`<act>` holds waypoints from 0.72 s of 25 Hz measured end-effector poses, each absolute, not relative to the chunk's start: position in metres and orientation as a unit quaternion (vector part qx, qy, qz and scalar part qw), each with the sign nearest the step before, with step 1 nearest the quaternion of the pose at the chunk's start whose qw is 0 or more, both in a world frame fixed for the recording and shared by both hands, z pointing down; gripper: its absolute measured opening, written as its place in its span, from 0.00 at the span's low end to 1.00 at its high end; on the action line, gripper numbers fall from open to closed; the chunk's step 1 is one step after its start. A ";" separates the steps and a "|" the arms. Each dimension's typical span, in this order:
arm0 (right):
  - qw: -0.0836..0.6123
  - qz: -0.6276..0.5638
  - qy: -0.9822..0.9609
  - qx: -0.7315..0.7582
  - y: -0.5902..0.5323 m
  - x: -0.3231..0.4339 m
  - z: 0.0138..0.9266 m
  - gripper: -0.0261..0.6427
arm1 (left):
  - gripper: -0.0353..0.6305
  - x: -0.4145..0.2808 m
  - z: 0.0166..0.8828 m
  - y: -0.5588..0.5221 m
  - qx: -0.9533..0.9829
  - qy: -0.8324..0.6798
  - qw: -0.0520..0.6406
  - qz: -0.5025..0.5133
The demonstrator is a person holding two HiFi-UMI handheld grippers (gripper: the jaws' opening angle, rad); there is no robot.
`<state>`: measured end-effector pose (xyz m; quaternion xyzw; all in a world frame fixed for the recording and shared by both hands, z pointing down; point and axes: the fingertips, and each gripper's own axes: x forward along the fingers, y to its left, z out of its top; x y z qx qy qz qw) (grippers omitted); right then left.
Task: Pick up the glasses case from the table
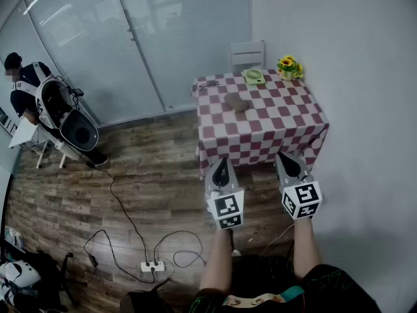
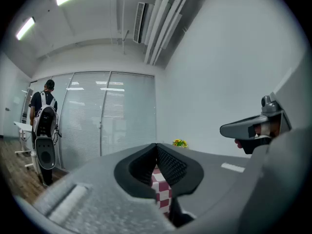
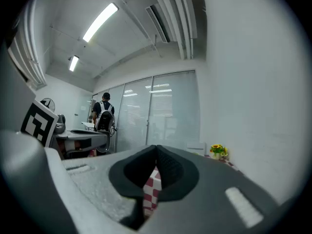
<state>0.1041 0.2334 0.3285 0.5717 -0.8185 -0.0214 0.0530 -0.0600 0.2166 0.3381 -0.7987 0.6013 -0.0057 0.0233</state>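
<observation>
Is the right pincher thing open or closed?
Shut. In the right gripper view, the right gripper has its jaws meeting at the tips with nothing between them; only the checked tablecloth shows beyond.

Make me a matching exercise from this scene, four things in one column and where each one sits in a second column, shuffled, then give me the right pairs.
Things:
1. glasses case
2. sunflower pot
3. power strip
4. white chair

Places:
A. on the wooden floor
B. behind the table, at its far side
C. around the middle of the table top
D. at the far right corner of the table top

Pairs: 1-C; 2-D; 3-A; 4-B
</observation>
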 end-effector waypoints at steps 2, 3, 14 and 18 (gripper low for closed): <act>0.049 -0.019 -0.814 0.578 0.229 0.105 0.328 0.04 | 0.07 -0.061 0.337 0.212 -0.801 0.599 0.024 -0.007; 0.046 -0.018 -0.810 0.584 0.226 0.107 0.328 0.04 | 0.07 -0.062 0.337 0.209 -0.802 0.597 0.025 -0.007; 0.029 0.009 -0.792 0.610 0.210 0.115 0.339 0.04 | 0.07 -0.071 0.356 0.181 -0.811 0.585 -0.005 -0.006; 0.029 0.037 -0.786 0.617 0.209 0.127 0.351 0.04 | 0.07 -0.067 0.370 0.176 -0.815 0.580 -0.021 -0.011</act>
